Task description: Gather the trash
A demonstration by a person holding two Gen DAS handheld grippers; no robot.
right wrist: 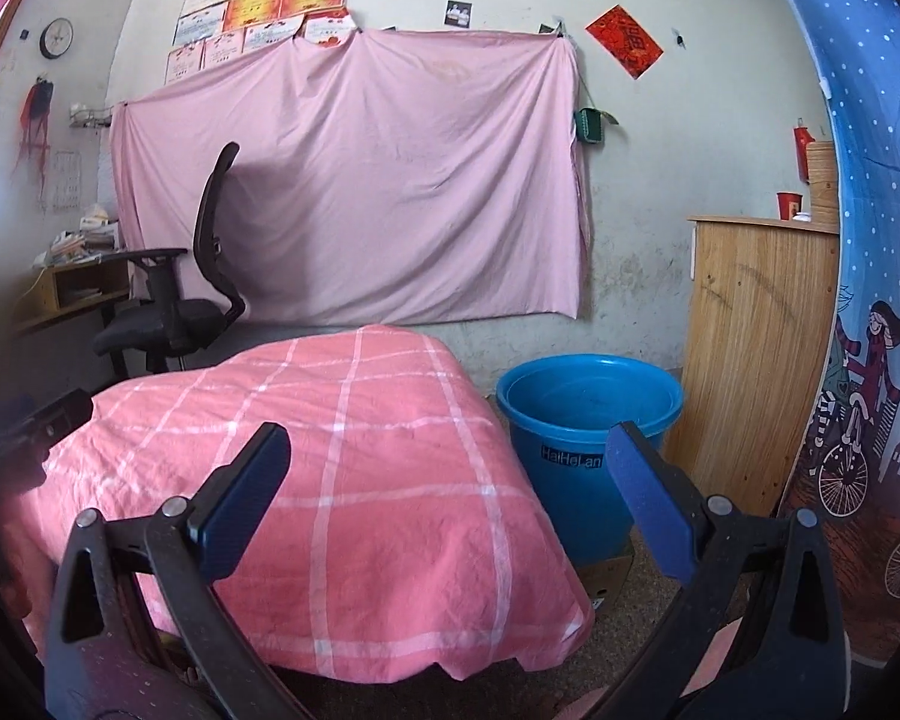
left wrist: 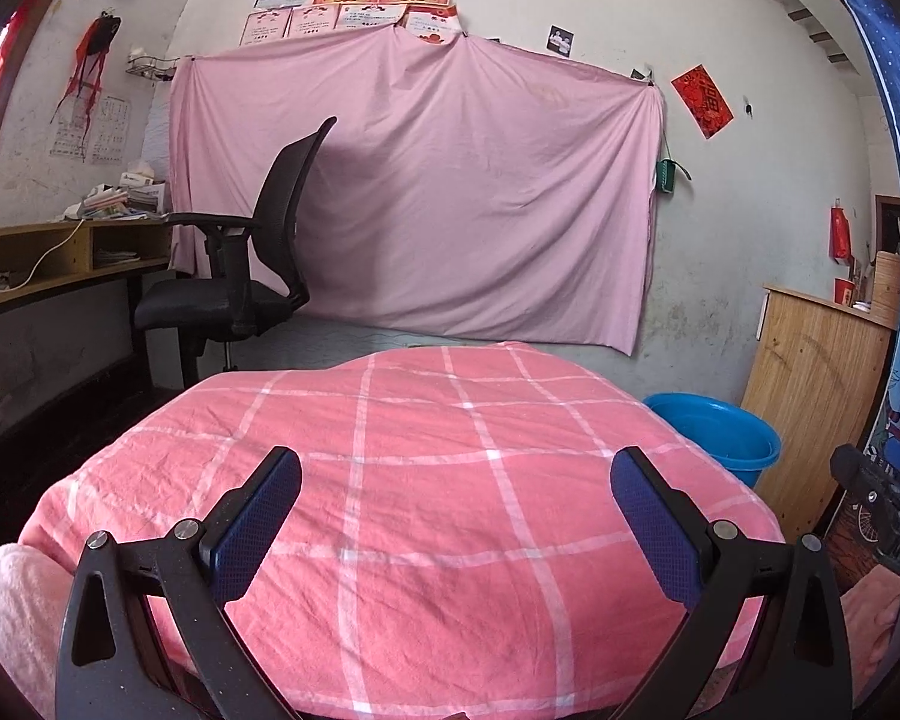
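Observation:
My left gripper (left wrist: 456, 474) is open and empty, held above a table covered with a pink checked cloth (left wrist: 426, 480). My right gripper (right wrist: 447, 450) is open and empty, over the cloth's right edge (right wrist: 342, 456). A blue plastic bucket (right wrist: 588, 414) stands on the floor right of the table; it also shows in the left wrist view (left wrist: 720, 426). No trash shows on the cloth in either view. The right gripper's body shows at the right edge of the left wrist view (left wrist: 882, 498).
A black office chair (left wrist: 246, 276) stands behind the table at the left, by a wooden desk (left wrist: 60, 252). A pink sheet (left wrist: 426, 180) hangs on the back wall. A wooden cabinet (right wrist: 756, 360) stands right of the bucket. A blue printed curtain (right wrist: 870, 300) hangs at the far right.

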